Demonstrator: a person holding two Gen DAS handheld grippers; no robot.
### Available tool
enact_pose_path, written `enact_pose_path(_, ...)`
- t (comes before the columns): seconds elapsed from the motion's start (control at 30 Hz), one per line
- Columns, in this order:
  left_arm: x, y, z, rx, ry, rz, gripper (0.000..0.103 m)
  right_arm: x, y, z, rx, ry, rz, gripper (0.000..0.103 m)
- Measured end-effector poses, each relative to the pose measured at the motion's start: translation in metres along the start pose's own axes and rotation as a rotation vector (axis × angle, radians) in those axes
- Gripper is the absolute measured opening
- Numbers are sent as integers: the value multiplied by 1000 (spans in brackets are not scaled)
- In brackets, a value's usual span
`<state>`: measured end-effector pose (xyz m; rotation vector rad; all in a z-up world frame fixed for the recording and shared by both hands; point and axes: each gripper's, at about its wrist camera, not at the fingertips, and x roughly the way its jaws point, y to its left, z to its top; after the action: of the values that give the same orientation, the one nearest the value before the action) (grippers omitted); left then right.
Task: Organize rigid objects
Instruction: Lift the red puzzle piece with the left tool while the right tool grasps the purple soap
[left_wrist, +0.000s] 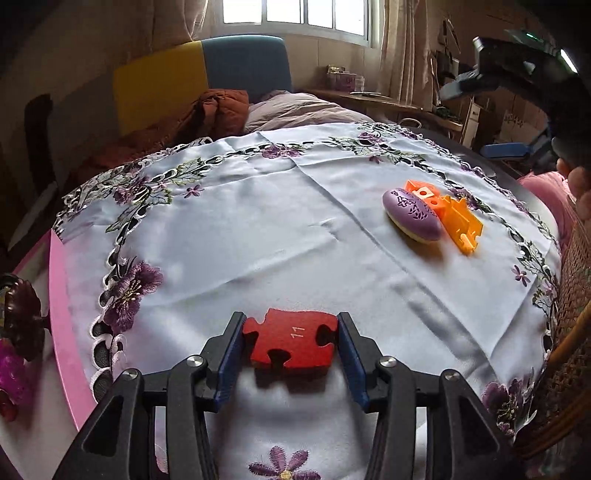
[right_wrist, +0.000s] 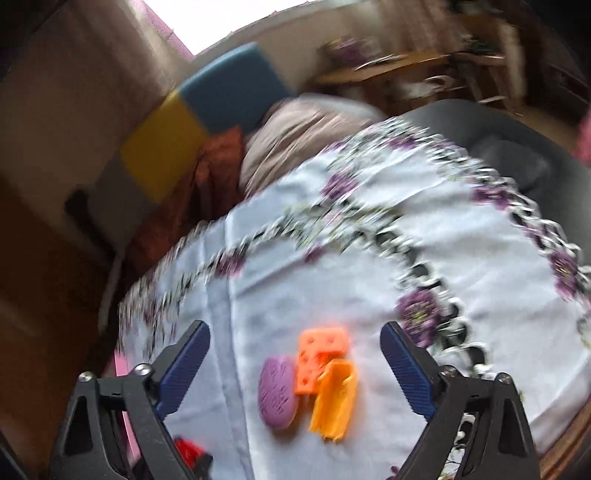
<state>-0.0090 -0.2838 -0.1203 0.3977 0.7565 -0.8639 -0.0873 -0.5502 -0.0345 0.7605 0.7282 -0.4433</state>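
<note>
A round surface covered by a pale blue tablecloth (left_wrist: 295, 229) with purple embroidered flowers along its border fills both views. A bed with pillows lies beyond its far edge.

Toward the far right edge of the surface, three small rigid items lie clustered and touching: a yellow-orange plastic piece (left_wrist: 463, 227), a purple oval case (left_wrist: 412, 216) and an orange perforated block (left_wrist: 424, 192). Their closeness suggests this is the chosen gathering spot.

Near the near edge, the left gripper (left_wrist: 290, 341) has its jaws closed against the two sides of a flat red puzzle piece (left_wrist: 293, 341) marked 11. The piece appears to sit level at or just above the cloth; which one cannot be told. Gripping the sides keeps the thin piece flat for carrying, probably toward the cluster.

The right gripper (right_wrist: 295, 363) hangs above the cluster with its jaws spread wide and nothing between them. The right wrist view is blurred, so fine detail there is unclear. A sliver of red shows at that view's lower left.
</note>
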Motion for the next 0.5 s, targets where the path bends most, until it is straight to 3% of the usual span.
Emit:
enact_pose_path(0.13,-1,1,-2,-6,-9,-3,49,36,31,-13,-124,174,24,62)
enact_pose_path(0.33,-3,4,-4,-23,-15,-22,49,81,56,-32,-209,330,-63,58)
enact_pose_path(0.5,-2,7,-3,-37,-17,-33,49,93,57,-33,-250,367,-157,58)
